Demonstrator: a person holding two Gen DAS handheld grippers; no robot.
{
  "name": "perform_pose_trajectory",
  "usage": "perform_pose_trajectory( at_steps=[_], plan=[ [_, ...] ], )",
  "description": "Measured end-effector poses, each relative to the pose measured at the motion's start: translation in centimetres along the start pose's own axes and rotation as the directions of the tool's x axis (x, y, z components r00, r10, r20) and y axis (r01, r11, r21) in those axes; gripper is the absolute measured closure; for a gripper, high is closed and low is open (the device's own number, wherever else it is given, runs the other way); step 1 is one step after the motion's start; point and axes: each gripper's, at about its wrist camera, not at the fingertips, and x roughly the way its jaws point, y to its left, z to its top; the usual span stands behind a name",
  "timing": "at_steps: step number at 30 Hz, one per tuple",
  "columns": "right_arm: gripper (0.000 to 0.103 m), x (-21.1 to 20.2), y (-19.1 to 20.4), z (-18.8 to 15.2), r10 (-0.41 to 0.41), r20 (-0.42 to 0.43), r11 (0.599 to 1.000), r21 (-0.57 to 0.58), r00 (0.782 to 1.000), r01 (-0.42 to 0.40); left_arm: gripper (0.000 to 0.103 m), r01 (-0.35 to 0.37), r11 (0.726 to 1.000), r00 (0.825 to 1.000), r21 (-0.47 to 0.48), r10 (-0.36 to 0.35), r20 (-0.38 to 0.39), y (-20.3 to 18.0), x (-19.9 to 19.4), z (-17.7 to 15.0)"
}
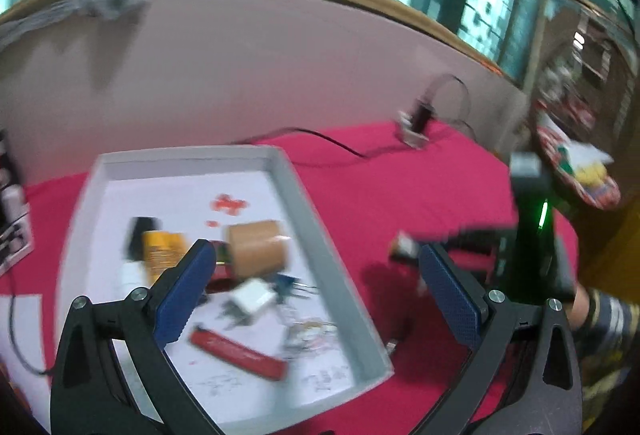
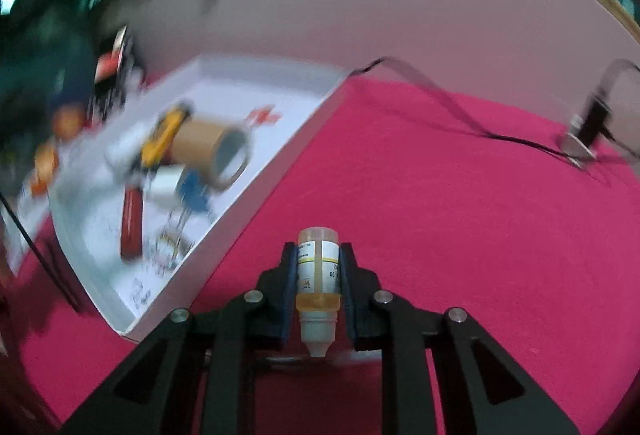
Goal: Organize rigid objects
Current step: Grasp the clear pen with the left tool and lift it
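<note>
Because the small bottle [image 2: 318, 283] is round and slippery, I have my right hand-held gripper [image 2: 318, 289] clamped on its labelled middle, one pad on each side, so it cannot roll out. It lies along the fingers with its white nozzle pointing back toward me and its amber base pointing away, over the pink cloth [image 2: 460, 235] that covers the surface. I judge I am carrying it to the tray, since that is where the other loose things are gathered.

My left hand-held gripper [image 1: 316, 291] hangs above the near part of the white tray [image 1: 332, 259] with its blue pads [image 1: 186, 291] wide apart and nothing between them, free to pick up or steady something. Under it lie a red lighter [image 1: 238, 353], a white plug [image 1: 254, 299] and something blue just beside it, too blurred to name. Further in sit a roll of brown tape [image 1: 256, 249] on its side and a yellow-labelled bottle [image 1: 160, 251], close together in the middle of the tray. The tray's raised walls keep these from scattering.

Beyond the tray's right corner a black cable [image 2: 460, 115] runs across the cloth to a small black device [image 2: 588, 127] near the pale wall. I would keep the bottle's path well apart from that cable.
</note>
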Motion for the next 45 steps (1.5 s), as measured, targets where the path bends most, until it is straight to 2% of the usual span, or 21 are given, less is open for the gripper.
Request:
perform_pose_trajectory(
  at_steps=[3,6,8,9,12,13,17,23,25,26,28,29,33,36,38,40,41,43,45],
  plan=[
    [0.084,-3.5,-3.6,0.1,-0.020,0.073,0.993,0.120,0.997,0.011,0.000,0.089,0.994,0.994,0.066,-0.084,-0.075,-1.9,1.7,0.5],
    [0.084,-6.3,-6.6,-0.4,-0.035,0.124,0.976,0.217,0.992,0.008,0.001,0.155,0.980,0.976,0.125,-0.132,-0.172,-4.4,4.3,0.8],
    [0.084,-7.7,-8.0,-0.9,-0.049,0.153,0.965,0.261,0.987,0.008,0.004,0.174,0.968,0.968,0.180,-0.134,-0.213,-6.2,5.8,0.5],
    [0.084,-8.1,-8.3,-1.0,-0.052,0.162,0.962,0.273,0.985,0.006,0.010,0.180,0.960,0.962,0.214,-0.126,-0.244,-7.3,6.8,0.4],
    [0.084,-8.8,-9.2,-1.4,-0.053,0.184,0.954,0.299,0.981,-0.004,0.020,0.199,0.939,0.944,0.281,-0.106,-0.313,-9.8,9.1,-0.3],
    [0.084,-9.1,-9.4,-1.5,-0.049,0.191,0.952,0.307,0.980,-0.012,0.025,0.206,0.930,0.933,0.304,-0.093,-0.348,-10.7,10.1,-0.8],
    [0.084,-9.3,-9.8,-1.6,-0.031,0.209,0.948,0.316,0.978,-0.038,0.029,0.227,0.919,0.908,0.323,-0.079,-0.412,-11.4,11.3,-1.9],
    [0.084,-9.1,-10.2,-2.0,0.002,0.219,0.937,0.339,0.976,-0.078,0.029,0.288,0.913,0.864,0.288,-0.119,-0.489,-11.5,12.4,-2.2],
    [0.084,-9.0,-10.2,-2.1,0.008,0.220,0.935,0.344,0.976,-0.086,0.030,0.297,0.909,0.855,0.294,-0.116,-0.505,-11.7,12.9,-2.1],
    [0.084,-9.1,-10.1,-2.1,0.010,0.220,0.935,0.344,0.975,-0.087,0.034,0.291,0.908,0.851,0.302,-0.101,-0.516,-11.8,13.3,-2.3],
    [0.084,-9.3,-10.0,-2.1,0.011,0.224,0.935,0.344,0.975,-0.089,0.051,0.274,0.910,0.843,0.310,-0.073,-0.533,-11.7,14.0,-2.7],
    [0.084,-9.4,-10.0,-2.1,0.012,0.227,0.935,0.343,0.974,-0.091,0.052,0.267,0.908,0.846,0.323,-0.060,-0.529,-11.7,14.0,-3.0],
    [0.084,-9.8,-10.0,-1.9,0.019,0.239,0.934,0.342,0.971,-0.102,0.072,0.227,0.905,0.855,0.360,-0.008,-0.519,-11.7,13.3,-3.3],
    [0.084,-9.9,-9.8,-1.8,0.027,0.248,0.934,0.338,0.968,-0.113,0.079,0.219,0.904,0.856,0.368,0.004,-0.517,-11.7,12.7,-3.7],
    [0.084,-10.0,-9.6,-1.7,0.030,0.252,0.935,0.335,0.967,-0.116,0.081,0.209,0.904,0.865,0.373,0.007,-0.502,-12.0,12.5,-3.9],
    [0.084,-10.0,-9.5,-1.5,0.032,0.255,0.937,0.328,0.966,-0.118,0.091,0.197,0.896,0.879,0.397,0.019,-0.477,-12.6,12.0,-4.4],
    [0.084,-10.1,-9.4,-1.4,0.033,0.257,0.939,0.324,0.966,-0.119,0.093,0.186,0.893,0.886,0.410,0.029,-0.464,-12.9,12.2,-4.6],
    [0.084,-10.3,-9.3,-1.2,0.033,0.262,0.941,0.318,0.965,-0.118,0.095,0.168,0.888,0.899,0.427,0.039,-0.436,-13.2,12.2,-4.9],
    [0.084,-10.5,-9.2,-1.0,0.029,0.267,0.943,0.313,0.963,-0.115,0.095,0.175,0.898,0.907,0.404,0.013,-0.421,-13.3,11.6,-5.0]
  ],
)
